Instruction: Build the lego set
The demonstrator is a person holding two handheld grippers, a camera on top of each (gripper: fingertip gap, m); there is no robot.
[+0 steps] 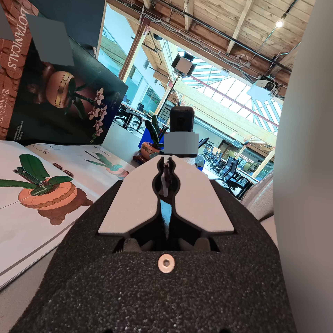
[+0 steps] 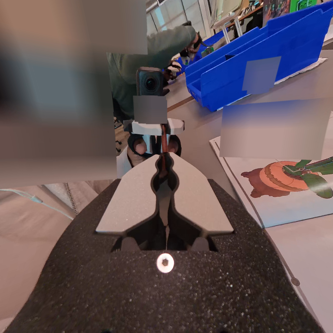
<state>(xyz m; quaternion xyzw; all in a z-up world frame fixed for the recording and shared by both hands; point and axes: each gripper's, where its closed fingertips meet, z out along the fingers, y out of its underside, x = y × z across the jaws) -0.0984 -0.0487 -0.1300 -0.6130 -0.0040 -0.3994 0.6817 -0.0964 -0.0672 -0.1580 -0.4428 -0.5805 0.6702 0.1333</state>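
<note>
My left gripper point(image 1: 166, 158) is shut on a thin brown stem piece point(image 1: 167, 172) with a grey part point(image 1: 164, 188) behind it. My right gripper point(image 2: 164, 155) is shut on the other end of the brown stem point(image 2: 164, 142). The stem runs straight across to the left gripper point(image 2: 158, 128), which faces it tip to tip. In the left wrist view the right gripper's camera point(image 1: 182, 119) stands just beyond my tips. A partly built orange pot with green leaves point(image 1: 150, 146) stands behind. Two loose brown pieces point(image 1: 63, 168) lie on the open instruction booklet point(image 1: 27, 225).
The set's dark box point(image 1: 59, 90) stands at the back left. Blue bins point(image 2: 252, 72) stand on the grey table at the right, beyond the booklet point(image 2: 270, 198). A person in a green sleeve point(image 2: 162, 43) works behind. A grey garment point(image 2: 36, 216) lies at the near left. The tips of both grippers are at nearly the same place.
</note>
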